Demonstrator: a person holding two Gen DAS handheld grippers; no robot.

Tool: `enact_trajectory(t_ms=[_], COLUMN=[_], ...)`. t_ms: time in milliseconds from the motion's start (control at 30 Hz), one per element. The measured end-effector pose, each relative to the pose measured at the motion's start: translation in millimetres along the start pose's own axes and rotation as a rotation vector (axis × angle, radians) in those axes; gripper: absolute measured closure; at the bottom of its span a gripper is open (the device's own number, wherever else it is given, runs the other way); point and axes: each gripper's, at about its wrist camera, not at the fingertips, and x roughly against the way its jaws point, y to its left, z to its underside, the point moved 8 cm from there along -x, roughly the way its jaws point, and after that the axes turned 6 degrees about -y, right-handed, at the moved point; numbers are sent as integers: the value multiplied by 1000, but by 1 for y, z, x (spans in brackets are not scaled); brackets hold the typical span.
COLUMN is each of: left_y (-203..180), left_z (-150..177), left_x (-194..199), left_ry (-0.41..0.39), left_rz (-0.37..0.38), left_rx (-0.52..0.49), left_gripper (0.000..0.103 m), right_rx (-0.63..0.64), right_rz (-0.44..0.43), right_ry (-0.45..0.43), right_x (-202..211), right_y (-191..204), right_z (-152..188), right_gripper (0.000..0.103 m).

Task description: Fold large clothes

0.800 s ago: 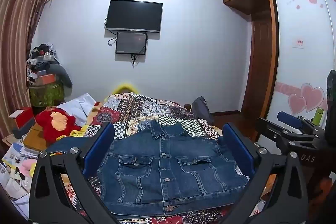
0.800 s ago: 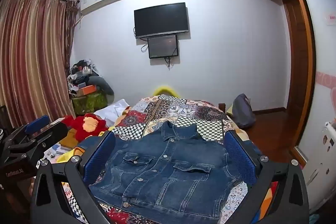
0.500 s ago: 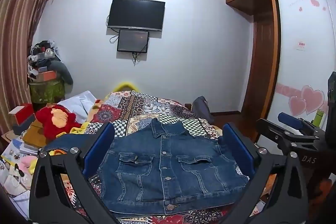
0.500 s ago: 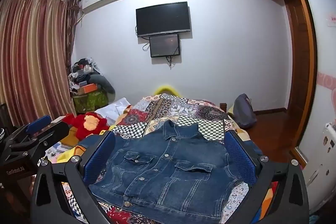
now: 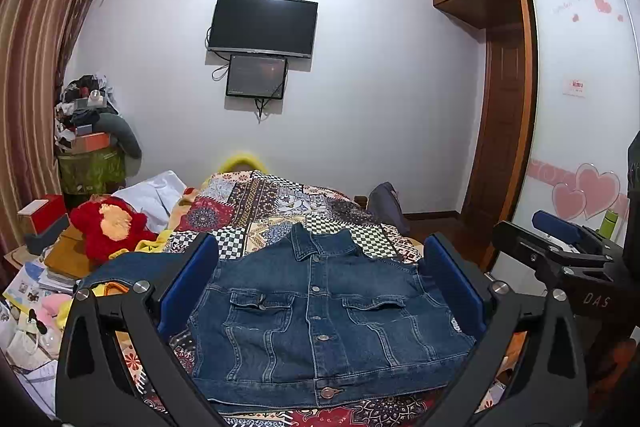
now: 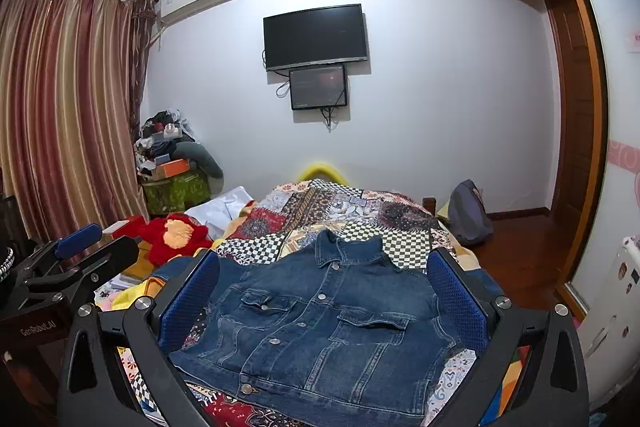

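Left gripper [image 5: 320, 283] and right gripper [image 6: 322, 291] both hung jaws spread wide, empty, above the near bed edge. Dark blue buttoned denim jacket [image 5: 320, 311] lay flat, front up, on the patchwork quilt [image 5: 280, 195], collar away. Likely heavy, stiff, not slippery; best pinched at shoulder seams or hem corners.

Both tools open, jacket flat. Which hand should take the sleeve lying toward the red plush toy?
Left, likely. The sleeve lies on the left tool side of the denim jacket; the right tool sits opposite and would have to cross it.
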Motion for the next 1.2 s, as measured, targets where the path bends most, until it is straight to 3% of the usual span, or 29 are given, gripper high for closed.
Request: enact_trajectory(t_ms=[1200], left_y=[3], left_z=[2], left_x=[-1], left_ry=[3], left_rz=[13], left_rx=[9], left_gripper=[0], right_rx=[0], right_rz=[8], right_ry=[8], right_x=[-2], right_y=[-1], right_z=[-4], right_gripper=[0])
